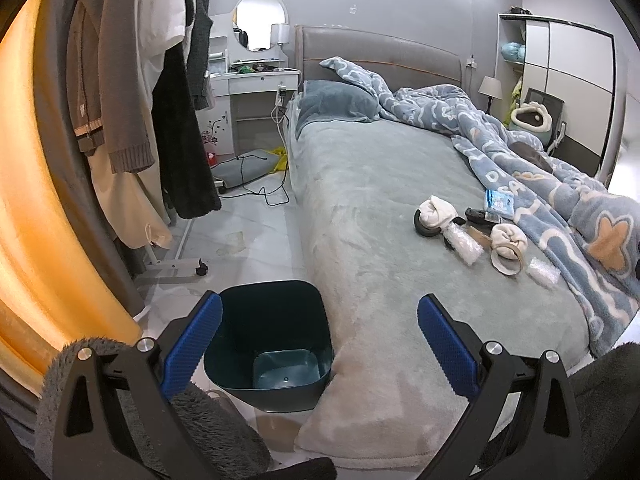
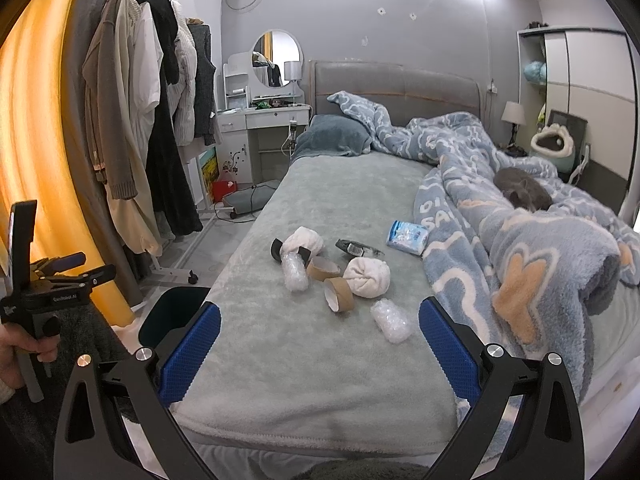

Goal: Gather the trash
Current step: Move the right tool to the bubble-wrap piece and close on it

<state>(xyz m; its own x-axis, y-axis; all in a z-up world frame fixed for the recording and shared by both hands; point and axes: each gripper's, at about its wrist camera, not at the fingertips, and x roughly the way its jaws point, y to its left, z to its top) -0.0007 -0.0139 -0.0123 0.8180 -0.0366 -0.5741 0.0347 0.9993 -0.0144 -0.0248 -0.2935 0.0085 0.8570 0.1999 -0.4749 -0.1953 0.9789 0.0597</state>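
Right gripper [image 2: 319, 350] nearer, fingers apart, empty; bubble-wrap wad [image 2: 391, 321] just ahead near bed [image 2: 320, 400] foot edge, probably trash. Left gripper [image 1: 319, 350] apart over bin [image 1: 276, 344].

The bed sheet [image 2: 320, 344] is matt, fuzzy fleece; the blanket [image 2: 540, 248] at right is thick plush. The bin [image 1: 268, 344], lower centre, is smooth, slightly glossy plastic. The tape rolls [image 2: 338, 294] are matt brown cardboard, the bubble wrap [image 2: 390, 320] crinkled clear plastic. The gripper pads [image 2: 192, 356] are knobbly blue rubber.
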